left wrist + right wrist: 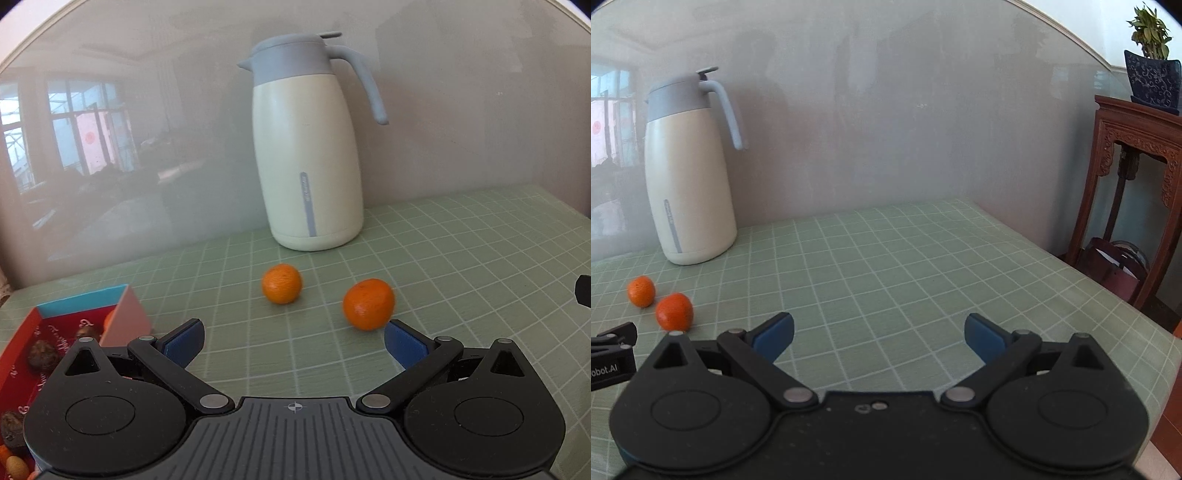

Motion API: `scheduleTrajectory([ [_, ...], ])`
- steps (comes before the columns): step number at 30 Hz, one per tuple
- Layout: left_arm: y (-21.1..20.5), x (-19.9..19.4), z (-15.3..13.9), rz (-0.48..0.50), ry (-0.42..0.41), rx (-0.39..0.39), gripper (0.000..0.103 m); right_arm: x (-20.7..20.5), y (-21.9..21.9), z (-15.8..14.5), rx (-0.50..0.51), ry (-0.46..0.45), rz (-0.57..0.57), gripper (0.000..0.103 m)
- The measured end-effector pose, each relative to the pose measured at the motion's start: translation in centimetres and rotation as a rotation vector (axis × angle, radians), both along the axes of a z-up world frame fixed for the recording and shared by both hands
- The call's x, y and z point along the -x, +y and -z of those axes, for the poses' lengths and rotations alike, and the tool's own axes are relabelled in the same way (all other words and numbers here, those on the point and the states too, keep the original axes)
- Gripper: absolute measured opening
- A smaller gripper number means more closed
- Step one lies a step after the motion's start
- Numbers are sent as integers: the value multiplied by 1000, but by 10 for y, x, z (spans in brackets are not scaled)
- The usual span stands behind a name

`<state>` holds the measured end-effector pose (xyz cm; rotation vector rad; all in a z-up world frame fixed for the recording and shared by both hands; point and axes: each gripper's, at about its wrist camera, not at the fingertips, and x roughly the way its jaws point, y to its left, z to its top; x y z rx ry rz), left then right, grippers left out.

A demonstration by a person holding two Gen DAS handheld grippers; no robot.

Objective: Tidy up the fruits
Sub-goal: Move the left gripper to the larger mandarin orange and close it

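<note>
Two small oranges lie on the green checked tablecloth. In the left wrist view one orange sits ahead of centre and the other orange lies just beyond the right fingertip. My left gripper is open and holds nothing. A red box with a blue rim sits at its left, holding dark round pieces, nuts and an orange. In the right wrist view the same oranges lie far left. My right gripper is open over bare cloth, empty.
A cream thermos jug with a grey lid and handle stands at the back against the wall, also seen as the jug at left. A carved wooden stand with a potted plant stands past the table's right edge.
</note>
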<state>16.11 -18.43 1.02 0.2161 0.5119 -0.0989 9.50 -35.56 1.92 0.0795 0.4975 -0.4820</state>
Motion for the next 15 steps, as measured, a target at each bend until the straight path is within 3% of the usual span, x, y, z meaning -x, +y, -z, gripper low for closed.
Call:
scheduleTrajectory([
  [15, -33, -28, 16, 40, 45, 14, 102, 5, -15, 1, -29, -3, 13, 99],
])
